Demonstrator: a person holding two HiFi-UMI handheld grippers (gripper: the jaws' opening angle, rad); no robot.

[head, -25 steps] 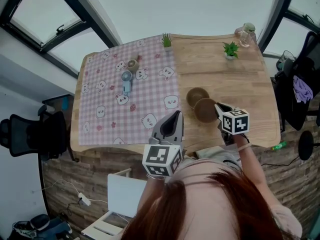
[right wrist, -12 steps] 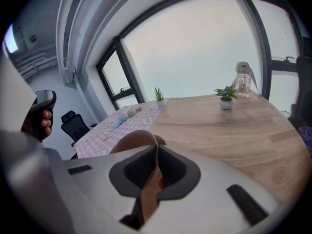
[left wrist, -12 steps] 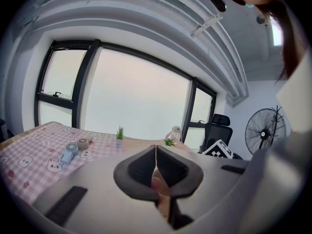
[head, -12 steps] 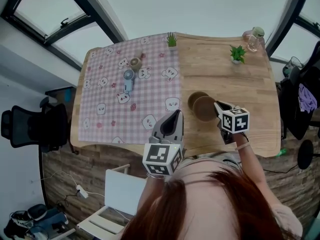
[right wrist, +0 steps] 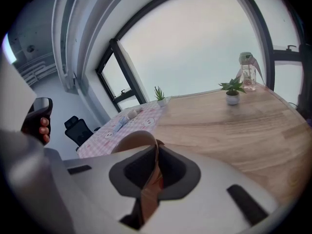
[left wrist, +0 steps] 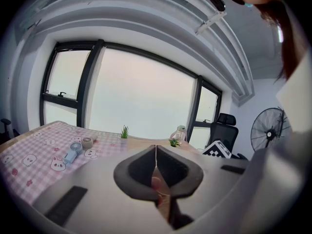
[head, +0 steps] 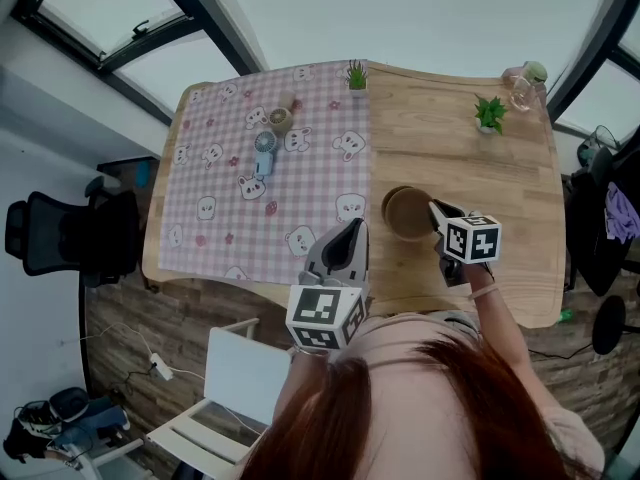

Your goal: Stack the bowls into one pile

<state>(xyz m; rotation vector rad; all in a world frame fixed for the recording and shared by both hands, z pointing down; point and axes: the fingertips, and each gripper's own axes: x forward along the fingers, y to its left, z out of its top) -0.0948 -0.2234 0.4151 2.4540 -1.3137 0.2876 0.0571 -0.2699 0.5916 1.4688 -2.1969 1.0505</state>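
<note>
Fingers (right wrist: 170, 167) of right gripper (head: 436, 211) are clamped on upper bowl (head: 410, 214) rim — held over lower bowl (head: 389, 195) (mostly covered) | left gripper (head: 350, 233) is closed, empty

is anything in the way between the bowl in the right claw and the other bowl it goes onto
Nothing visible stands in the way. The right claw is shut on the rim of the held bowl, which hangs over most of the second bowl. Only that bowl's left rim shows in the head view, with no other object between them.
</note>
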